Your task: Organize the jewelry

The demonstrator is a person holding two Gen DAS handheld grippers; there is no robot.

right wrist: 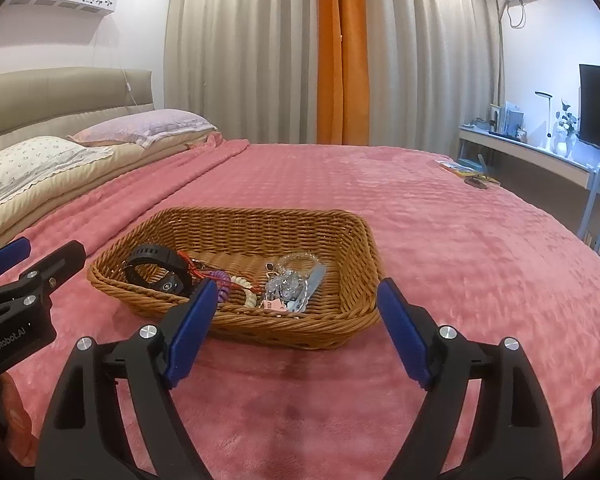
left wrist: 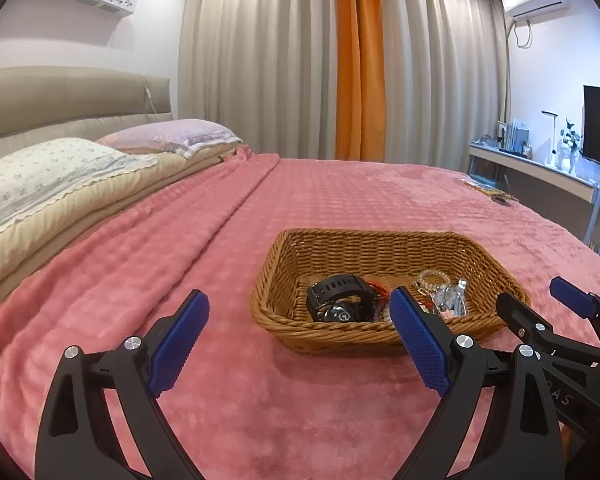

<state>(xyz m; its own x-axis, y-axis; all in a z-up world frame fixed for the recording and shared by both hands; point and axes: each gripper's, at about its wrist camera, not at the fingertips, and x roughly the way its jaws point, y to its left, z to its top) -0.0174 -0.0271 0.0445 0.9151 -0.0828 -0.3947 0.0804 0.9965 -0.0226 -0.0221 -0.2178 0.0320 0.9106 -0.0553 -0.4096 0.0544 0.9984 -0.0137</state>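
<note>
In the basket [right wrist: 236,236] on the bed [right wrist: 440,240], the black watch [right wrist: 158,270] looks light and springy; take its strap. Both grippers, left [left wrist: 300,340] and right [right wrist: 296,328], gape empty.

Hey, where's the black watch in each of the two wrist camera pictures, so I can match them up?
Left wrist view: the black watch lies in the wicker basket's near left corner, just right of picture centre.
Right wrist view: the black watch sits at the basket's left end, left of picture centre.
Shared landmark: the orange curtain between the grey curtains behind the bed.
</note>
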